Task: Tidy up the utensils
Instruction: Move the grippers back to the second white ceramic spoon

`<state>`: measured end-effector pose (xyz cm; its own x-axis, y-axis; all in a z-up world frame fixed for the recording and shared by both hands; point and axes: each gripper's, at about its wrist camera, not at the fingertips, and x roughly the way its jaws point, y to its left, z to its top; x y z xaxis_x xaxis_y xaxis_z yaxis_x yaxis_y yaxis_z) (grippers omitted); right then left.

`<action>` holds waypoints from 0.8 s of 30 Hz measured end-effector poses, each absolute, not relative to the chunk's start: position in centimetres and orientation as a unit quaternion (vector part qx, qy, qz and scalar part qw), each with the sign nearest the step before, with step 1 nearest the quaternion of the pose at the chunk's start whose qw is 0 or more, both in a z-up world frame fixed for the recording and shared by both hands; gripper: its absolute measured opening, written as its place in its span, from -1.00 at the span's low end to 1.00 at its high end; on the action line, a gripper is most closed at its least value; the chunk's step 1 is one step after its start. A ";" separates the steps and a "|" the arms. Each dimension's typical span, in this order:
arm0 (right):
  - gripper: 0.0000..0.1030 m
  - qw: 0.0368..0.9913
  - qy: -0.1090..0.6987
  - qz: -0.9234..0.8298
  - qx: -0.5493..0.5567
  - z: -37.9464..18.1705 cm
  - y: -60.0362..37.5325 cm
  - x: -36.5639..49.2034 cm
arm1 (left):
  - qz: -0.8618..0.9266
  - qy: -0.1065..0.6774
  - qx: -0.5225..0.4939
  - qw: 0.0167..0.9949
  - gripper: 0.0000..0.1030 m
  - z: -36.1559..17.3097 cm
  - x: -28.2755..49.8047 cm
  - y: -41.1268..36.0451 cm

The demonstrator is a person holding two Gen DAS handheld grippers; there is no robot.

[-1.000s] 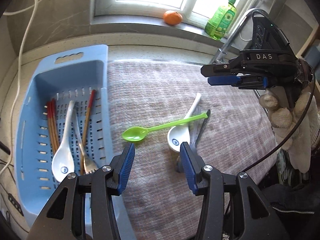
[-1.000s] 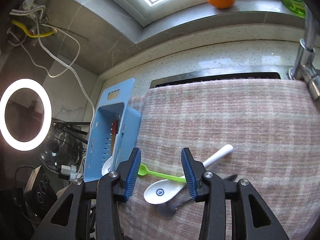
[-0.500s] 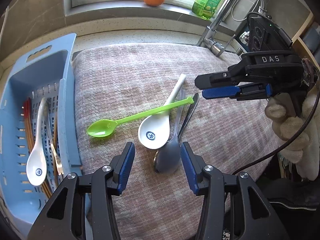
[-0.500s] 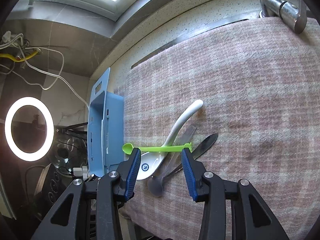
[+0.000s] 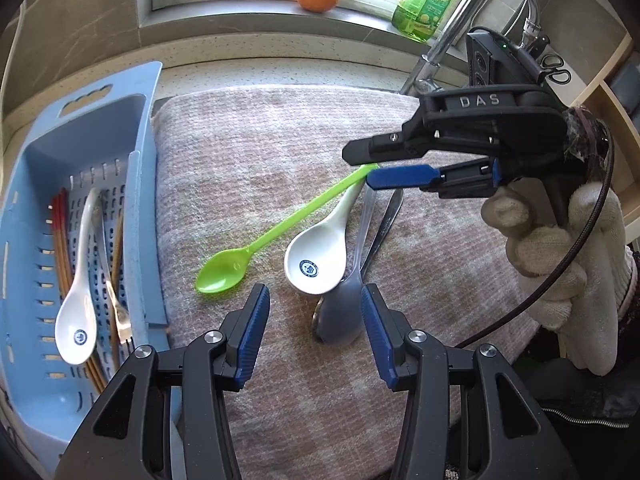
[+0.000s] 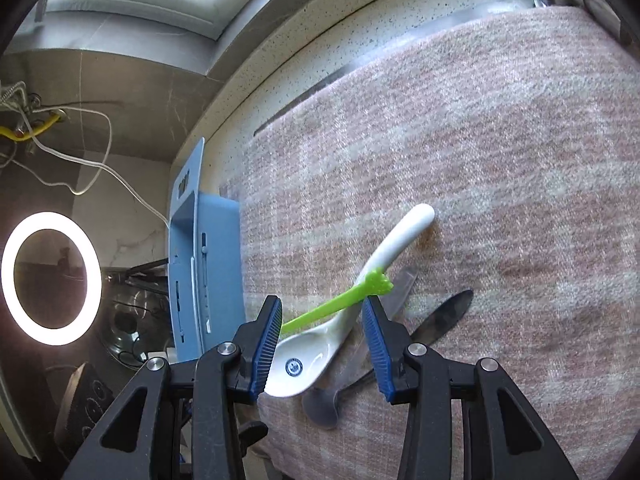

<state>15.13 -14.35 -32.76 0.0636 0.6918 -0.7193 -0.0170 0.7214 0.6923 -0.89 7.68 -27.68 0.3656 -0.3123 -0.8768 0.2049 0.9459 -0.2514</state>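
"das" on right hand-held gripper

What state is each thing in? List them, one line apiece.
Left gripper: open, empty.
Right gripper: open, astride the green spoon's handle.
Green spoon: flat, handle crossing the white spoon.
White spoon: on the towel.
Metal spoon: partly under the white spoon.
Blue basket: holding utensils.

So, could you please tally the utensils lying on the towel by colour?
Green: 1, the green spoon
White: 1, the white spoon
Grey: 1, the grey spoon
Dark metal: 1, the dark metal utensil
Total: 4
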 end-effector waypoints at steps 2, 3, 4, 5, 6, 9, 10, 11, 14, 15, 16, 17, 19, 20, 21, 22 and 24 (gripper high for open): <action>-0.25 0.690 0.623 0.271 0.249 -32.3 -13.8 15.6 | -0.157 0.541 -0.051 0.825 -0.10 -27.7 -0.9 7.7; -0.25 0.692 0.625 0.272 0.237 -32.3 -13.4 16.0 | -0.157 0.541 -0.052 0.825 -0.10 -27.8 -0.8 7.6; -0.25 0.691 0.631 0.266 0.232 -32.5 -13.2 16.2 | -0.157 0.541 -0.053 0.825 -0.10 -27.8 -0.7 7.6; -0.25 0.687 0.633 0.265 0.239 -32.6 -13.2 16.3 | -0.156 0.541 -0.053 0.825 -0.10 -27.8 -0.7 7.6; -0.25 0.684 0.633 0.268 0.246 -32.7 -13.3 16.4 | -0.156 0.540 -0.053 0.826 -0.10 -27.8 -0.6 7.5; -0.25 0.691 0.627 0.268 0.239 -32.3 -13.6 16.3 | -0.156 0.540 -0.054 0.825 -0.10 -28.0 -0.5 7.5; -0.25 0.691 0.628 0.267 0.238 -32.3 -13.8 16.2 | -0.155 0.541 -0.051 0.825 -0.10 -28.2 -0.4 7.6; -0.25 0.689 0.630 0.265 0.240 -32.4 -14.3 16.1 | -0.154 0.542 -0.049 0.825 -0.10 -28.3 -0.4 7.6; -0.25 0.686 0.636 0.258 0.240 -32.6 -15.0 15.8 | -0.154 0.542 -0.049 0.825 -0.10 -28.5 -0.3 7.6; -0.25 0.687 0.637 0.254 0.240 -32.6 -15.3 15.6 | -0.153 0.542 -0.048 0.825 -0.10 -28.5 -0.3 7.5; -0.25 0.688 0.637 0.252 0.240 -32.6 -15.6 15.5 | -0.153 0.543 -0.048 0.824 -0.10 -28.6 -0.2 7.5; -0.25 0.687 0.637 0.252 0.242 -32.6 -15.9 15.4 | -0.153 0.543 -0.048 0.824 -0.10 -28.7 -0.2 7.4; -0.25 0.683 0.640 0.254 0.244 -32.7 -16.2 15.2 | -0.155 0.543 -0.045 0.824 -0.10 -28.7 -0.1 7.2; -0.25 0.681 0.642 0.255 0.243 -32.8 -16.3 15.2 | -0.155 0.544 -0.044 0.823 -0.10 -28.8 0.0 7.1; -0.25 0.680 0.643 0.256 0.241 -32.9 -16.3 15.2 | -0.156 0.545 -0.042 0.823 -0.10 -28.8 0.0 6.9; -0.25 0.680 0.644 0.257 0.238 -32.9 -16.2 15.2 | -0.155 0.546 -0.039 0.823 -0.10 -28.9 0.1 6.7; -0.25 0.679 0.646 0.260 0.233 -33.0 -15.8 15.3 | -0.154 0.546 -0.033 0.822 -0.10 -29.1 0.2 6.3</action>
